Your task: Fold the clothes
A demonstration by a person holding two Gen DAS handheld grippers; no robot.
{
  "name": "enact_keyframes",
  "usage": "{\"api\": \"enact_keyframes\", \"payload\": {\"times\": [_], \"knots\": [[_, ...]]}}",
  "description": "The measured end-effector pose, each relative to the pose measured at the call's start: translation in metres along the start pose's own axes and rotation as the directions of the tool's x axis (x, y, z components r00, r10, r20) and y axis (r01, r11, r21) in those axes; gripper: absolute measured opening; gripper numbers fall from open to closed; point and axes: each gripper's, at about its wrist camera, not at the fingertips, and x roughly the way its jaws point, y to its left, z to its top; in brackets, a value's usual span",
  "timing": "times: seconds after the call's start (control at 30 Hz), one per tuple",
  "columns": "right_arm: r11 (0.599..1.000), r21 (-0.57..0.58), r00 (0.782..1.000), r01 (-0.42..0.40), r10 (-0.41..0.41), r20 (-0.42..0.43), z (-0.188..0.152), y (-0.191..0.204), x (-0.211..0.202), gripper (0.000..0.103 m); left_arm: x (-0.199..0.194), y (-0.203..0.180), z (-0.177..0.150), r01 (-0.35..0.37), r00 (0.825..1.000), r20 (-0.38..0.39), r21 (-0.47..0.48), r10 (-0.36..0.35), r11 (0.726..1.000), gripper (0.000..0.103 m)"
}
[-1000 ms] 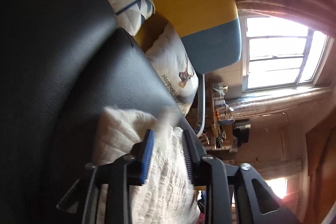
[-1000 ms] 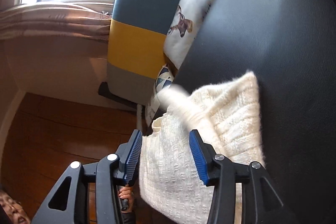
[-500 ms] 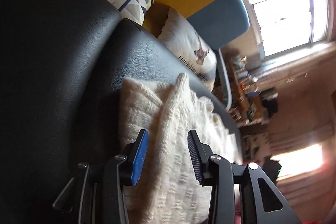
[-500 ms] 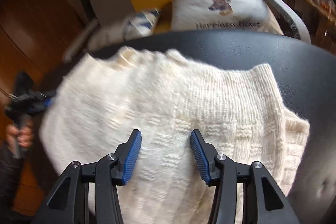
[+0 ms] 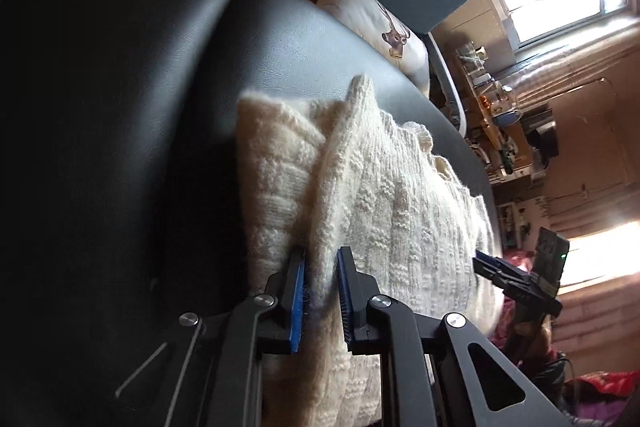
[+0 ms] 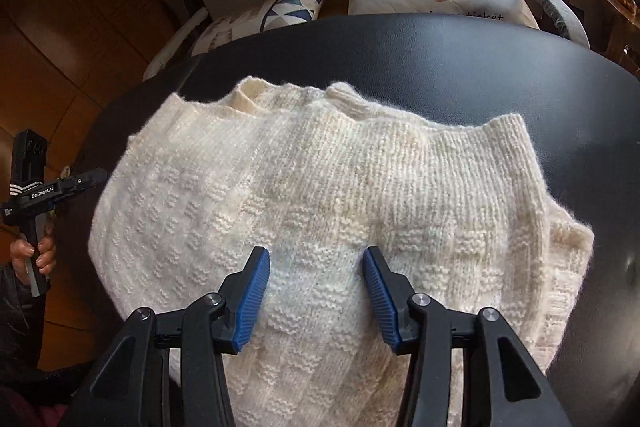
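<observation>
Moved: my left gripper (image 5: 320, 291) has narrowed since half a second ago, now pinching a fold of the cream sweater (image 6: 320, 195).
Right gripper (image 6: 316, 279): spread, over the knit.
Sweater: on the black table (image 6: 440, 59).

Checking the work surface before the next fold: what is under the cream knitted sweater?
The cream knitted sweater lies on a black leather-look cushion. Anything beneath its folded layers is covered.

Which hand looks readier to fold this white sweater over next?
Left, probably. The left gripper is pinched on a raised fold of the cream sweater, so it could carry that fold over. The right gripper hangs open above the sweater's middle, gripping nothing.
</observation>
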Motion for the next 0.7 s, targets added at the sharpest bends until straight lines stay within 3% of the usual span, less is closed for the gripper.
{"api": "enact_keyframes", "payload": {"times": [0.07,0.2,0.3,0.37,0.47,0.7], "knots": [[0.999,0.031,0.998,-0.04,0.038,0.055,-0.012,-0.005,-0.018,0.05,-0.028,-0.021,-0.005,-0.111,0.99,0.094,0.11,0.101,0.988,0.019],[0.999,0.048,0.995,-0.014,0.009,0.104,-0.028,-0.013,-0.039,0.05,-0.047,-0.083,0.012,-0.058,0.992,0.124,0.346,0.015,0.936,0.04],[0.998,0.052,0.994,0.035,-0.04,0.105,-0.024,-0.014,-0.04,0.05,-0.009,-0.136,0.028,-0.048,0.998,0.06,0.522,0.02,0.851,0.041],[0.997,0.057,0.993,0.049,-0.055,0.1,-0.019,-0.015,-0.04,0.05,0.023,-0.163,0.035,-0.03,0.999,-0.003,0.629,0.041,0.777,0.041],[0.996,0.068,0.994,0.049,-0.055,0.094,-0.021,-0.021,-0.036,0.05,0.076,-0.18,0.047,-0.02,0.984,-0.109,0.719,0.142,0.694,0.041],[0.994,0.093,0.995,0.052,-0.059,0.077,-0.025,-0.032,-0.024,0.05,0.125,-0.164,0.053,0.006,0.952,-0.215,0.726,0.219,0.687,0.037]]}}
